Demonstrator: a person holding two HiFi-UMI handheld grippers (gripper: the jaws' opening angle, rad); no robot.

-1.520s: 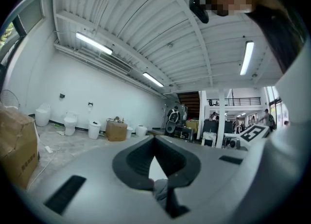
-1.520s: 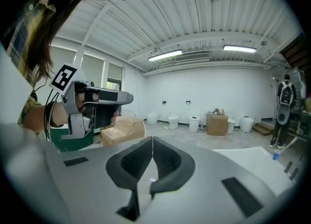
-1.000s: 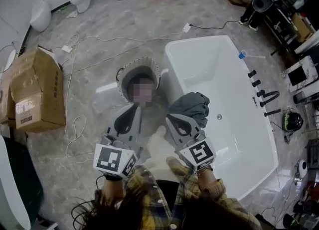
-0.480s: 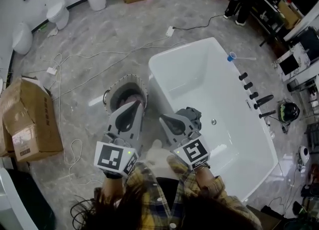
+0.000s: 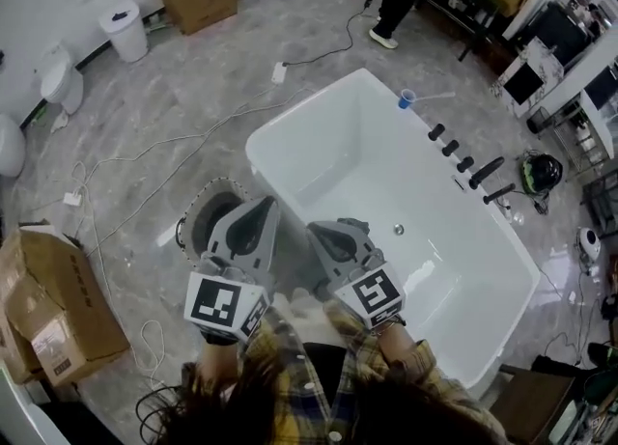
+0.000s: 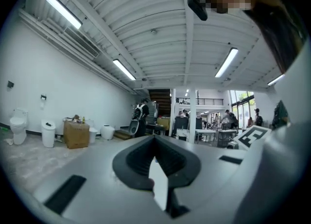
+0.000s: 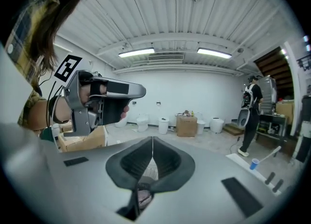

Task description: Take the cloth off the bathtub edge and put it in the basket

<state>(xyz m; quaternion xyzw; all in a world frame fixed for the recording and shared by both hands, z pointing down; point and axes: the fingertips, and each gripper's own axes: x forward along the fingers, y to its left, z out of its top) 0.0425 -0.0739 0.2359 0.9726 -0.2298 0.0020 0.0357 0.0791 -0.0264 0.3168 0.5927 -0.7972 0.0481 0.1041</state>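
One bathtub (image 5: 372, 139), one basket (image 5: 203, 204); left gripper (image 5: 267, 205) and right gripper (image 5: 322, 233), both closed.

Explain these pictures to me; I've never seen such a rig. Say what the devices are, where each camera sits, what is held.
No robot here: a person holds a two-jaw gripper in each hand. The head view looks down from the person's head at the left gripper and right gripper. The other two views come from cameras riding on each gripper, looking along its jaws. On the floor stand a white bathtub and a basket. A grey cloth peeks out behind the right gripper. Both grippers are shut, nothing visibly gripped.
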